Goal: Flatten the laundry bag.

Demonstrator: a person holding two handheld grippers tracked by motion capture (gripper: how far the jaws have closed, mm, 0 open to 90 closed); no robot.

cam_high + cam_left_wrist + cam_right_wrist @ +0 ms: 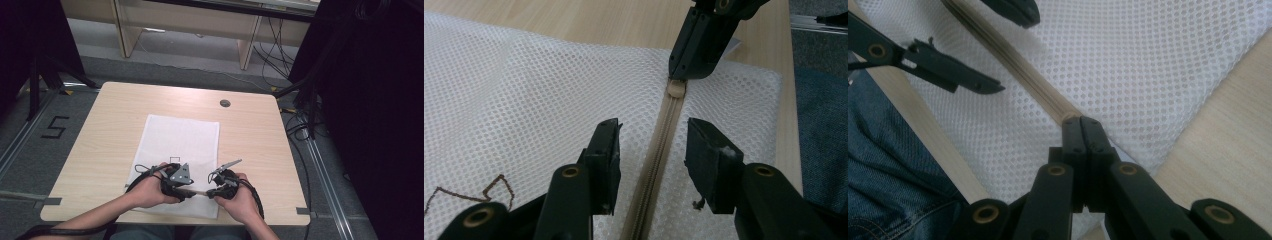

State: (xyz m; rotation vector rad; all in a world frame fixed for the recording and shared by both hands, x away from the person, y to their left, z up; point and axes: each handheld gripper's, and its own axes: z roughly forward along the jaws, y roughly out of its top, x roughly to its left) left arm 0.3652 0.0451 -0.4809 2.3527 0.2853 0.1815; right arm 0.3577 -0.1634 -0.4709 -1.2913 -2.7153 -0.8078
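Right gripper [1083,122] clamps the zip pull [676,89] on a mesh bag [524,100]; left gripper [651,145] straddles the zip [659,145], jaws apart.

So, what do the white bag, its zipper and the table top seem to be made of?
The white bag looks like a synthetic mesh fabric, matt: small regular holes cover it. Its zipper seems a beige woven tape with fine teeth, probably plastic; the rounded beige piece at its end also looks plastic. The table shows pale wood grain with a smooth, even surface, so perhaps laminate rather than solid wood.
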